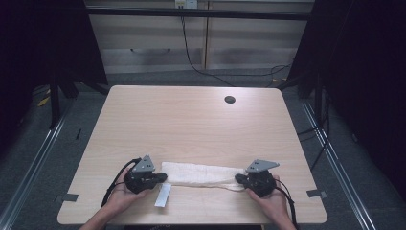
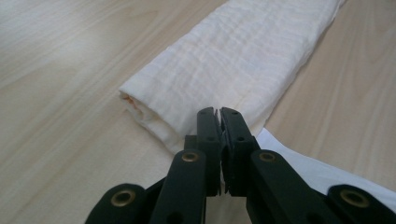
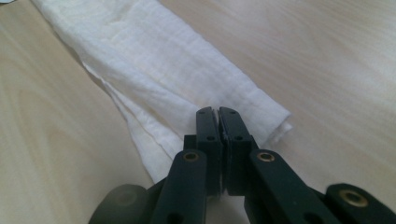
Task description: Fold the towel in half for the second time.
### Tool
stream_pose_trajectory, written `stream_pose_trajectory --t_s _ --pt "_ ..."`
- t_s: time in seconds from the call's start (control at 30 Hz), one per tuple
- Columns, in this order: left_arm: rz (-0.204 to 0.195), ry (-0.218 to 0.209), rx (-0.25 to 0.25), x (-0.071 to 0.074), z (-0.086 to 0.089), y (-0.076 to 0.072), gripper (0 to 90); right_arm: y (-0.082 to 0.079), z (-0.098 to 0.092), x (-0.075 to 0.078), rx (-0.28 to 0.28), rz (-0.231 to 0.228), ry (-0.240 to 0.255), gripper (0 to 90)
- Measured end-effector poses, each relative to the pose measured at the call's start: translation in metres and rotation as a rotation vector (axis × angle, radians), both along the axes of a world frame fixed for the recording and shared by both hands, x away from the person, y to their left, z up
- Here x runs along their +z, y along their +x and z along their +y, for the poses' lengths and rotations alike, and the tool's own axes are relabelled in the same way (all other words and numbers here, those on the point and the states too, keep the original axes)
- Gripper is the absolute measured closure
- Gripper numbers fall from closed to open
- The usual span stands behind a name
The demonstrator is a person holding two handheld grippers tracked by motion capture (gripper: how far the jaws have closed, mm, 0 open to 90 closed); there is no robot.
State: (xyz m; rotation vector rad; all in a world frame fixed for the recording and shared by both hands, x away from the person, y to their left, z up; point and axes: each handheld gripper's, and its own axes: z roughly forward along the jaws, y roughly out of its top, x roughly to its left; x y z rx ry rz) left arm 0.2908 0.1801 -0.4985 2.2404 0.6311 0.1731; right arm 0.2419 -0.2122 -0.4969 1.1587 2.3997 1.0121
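A long white cloth (image 1: 201, 175), folded into a narrow band, lies across the near part of the wooden table (image 1: 191, 120). My left gripper (image 1: 163, 177) sits at its left end, jaws shut on the cloth's near edge (image 2: 233, 60). A loose flap (image 1: 163, 195) trails out beside and under that gripper (image 2: 217, 112). My right gripper (image 1: 238, 178) is at the band's right end, where the cloth tapers toward its tips. In the right gripper view the jaws (image 3: 217, 111) are pressed together on the lower layers of the cloth (image 3: 154, 70).
A round dark cable hole (image 1: 230, 99) sits in the tabletop near the far right. Bare wood stretches beyond the cloth. Black curtains flank the table, and cables run over the floor behind it. The table's front edge lies just behind both hands.
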Motion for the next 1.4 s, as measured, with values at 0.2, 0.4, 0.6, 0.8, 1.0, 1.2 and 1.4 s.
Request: stream_pose_trajectory --t_s 0.2,0.4,0.6,0.8,1.0,1.2,1.4 --pt "-0.003 0.002 0.044 -0.001 0.000 0.014 87.0 0.023 0.004 -0.002 -0.015 -0.019 -0.004 88.0" --pt "-0.017 0.000 0.086 -0.002 -0.004 0.026 87.0 0.044 0.006 -0.003 -0.032 -0.036 -0.015 88.0" --pt "-0.023 0.007 0.137 -0.003 -0.003 0.041 87.0 0.064 0.016 -0.006 -0.065 -0.072 -0.038 88.0" --pt "-0.002 -0.031 0.151 -0.004 0.000 0.041 85.4 0.062 0.016 -0.005 -0.078 -0.096 -0.007 78.8" --pt "0.018 -0.057 0.151 -0.004 0.003 0.039 75.4 0.057 0.012 0.001 -0.049 -0.069 0.096 71.8" --pt "0.006 -0.076 0.150 0.003 0.006 0.036 64.2 0.044 0.006 0.020 -0.003 -0.085 0.155 67.4" --pt "-0.001 -0.092 0.199 0.017 0.018 0.032 45.5 0.035 -0.013 0.037 -0.041 -0.116 0.220 63.1"
